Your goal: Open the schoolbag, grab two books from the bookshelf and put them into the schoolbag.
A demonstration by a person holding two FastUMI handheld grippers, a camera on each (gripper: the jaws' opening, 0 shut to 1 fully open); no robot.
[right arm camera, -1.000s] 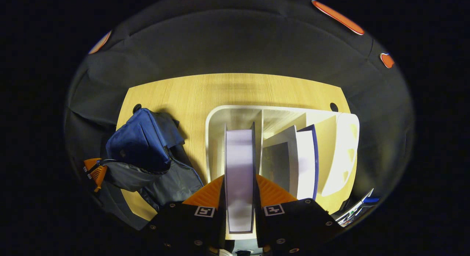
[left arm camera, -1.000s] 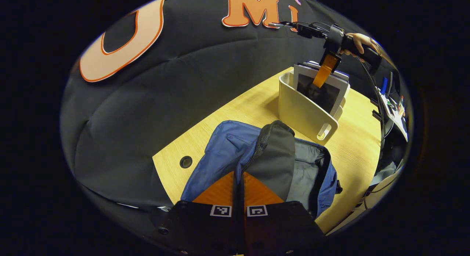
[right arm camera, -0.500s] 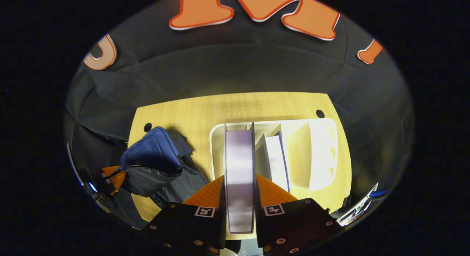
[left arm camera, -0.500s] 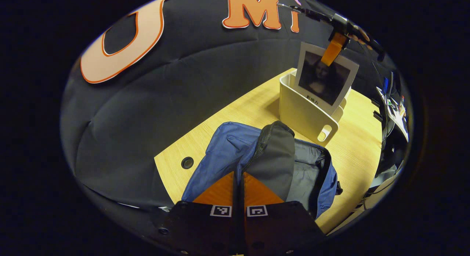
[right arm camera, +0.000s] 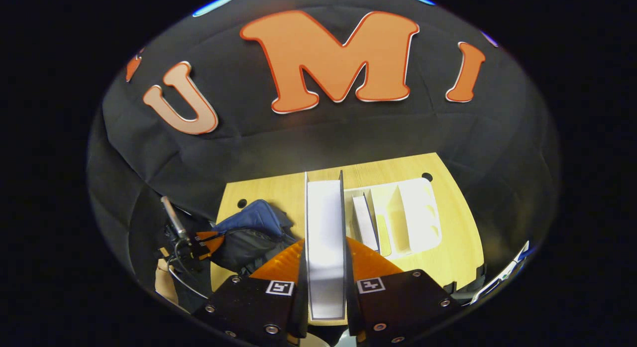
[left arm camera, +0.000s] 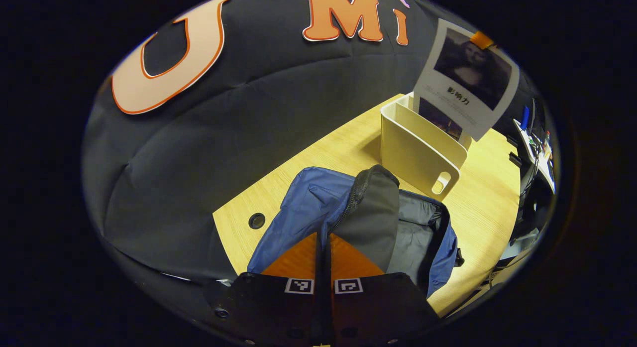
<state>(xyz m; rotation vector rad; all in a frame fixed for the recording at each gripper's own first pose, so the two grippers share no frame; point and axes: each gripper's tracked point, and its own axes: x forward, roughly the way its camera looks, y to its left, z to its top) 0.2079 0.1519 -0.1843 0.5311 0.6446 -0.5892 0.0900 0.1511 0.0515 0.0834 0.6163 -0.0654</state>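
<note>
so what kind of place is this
Probably a recording booth set up as a study desk: a light wooden tabletop against a black cloth wall, with a cream plastic bookshelf and an open blue schoolbag.

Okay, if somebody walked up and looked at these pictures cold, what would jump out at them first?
First, the book with a dark portrait on its cover, held in the air above the white bookshelf by the right gripper, its jaws clamped on the book's edge. Next, the blue schoolbag lying unzipped on the wooden table, the left gripper pinching its flap.
</note>
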